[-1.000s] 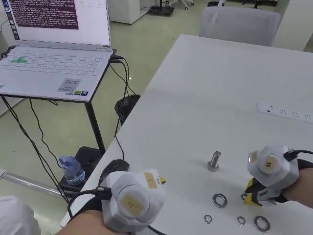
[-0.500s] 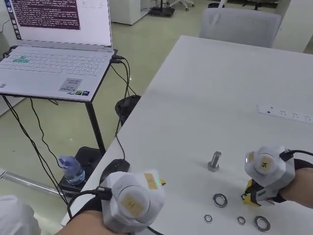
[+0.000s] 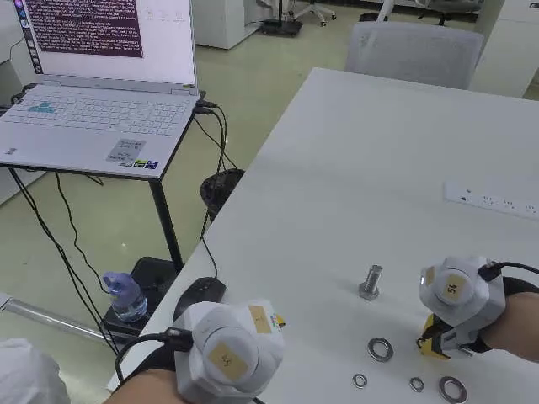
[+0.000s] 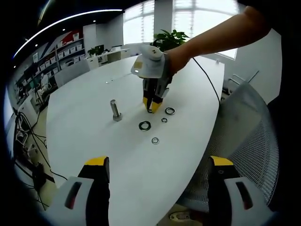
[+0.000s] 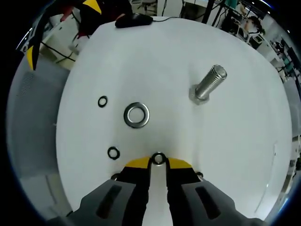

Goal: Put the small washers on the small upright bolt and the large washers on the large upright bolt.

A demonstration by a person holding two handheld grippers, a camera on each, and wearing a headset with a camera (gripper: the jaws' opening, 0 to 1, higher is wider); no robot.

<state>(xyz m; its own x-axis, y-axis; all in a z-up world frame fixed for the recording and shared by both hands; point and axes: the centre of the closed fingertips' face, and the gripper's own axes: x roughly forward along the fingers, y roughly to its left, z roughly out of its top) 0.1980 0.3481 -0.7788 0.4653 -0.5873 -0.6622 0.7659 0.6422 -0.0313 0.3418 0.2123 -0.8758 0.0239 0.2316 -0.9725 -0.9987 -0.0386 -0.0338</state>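
While the right gripper (image 5: 158,165) clamped a small flat steel washer (image 5: 159,158) by its rim | likely light, stiff, slippery | upright silver bolt (image 5: 207,84) far right | left gripper (image 4: 158,162) gaped, empty

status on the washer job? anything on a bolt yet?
Done: nothing; the upright bolt is bare. In hand: the right gripper is shut on a small washer; the left gripper is open, holding nothing. Left: two large washers and two more small washers lie loose on the table.
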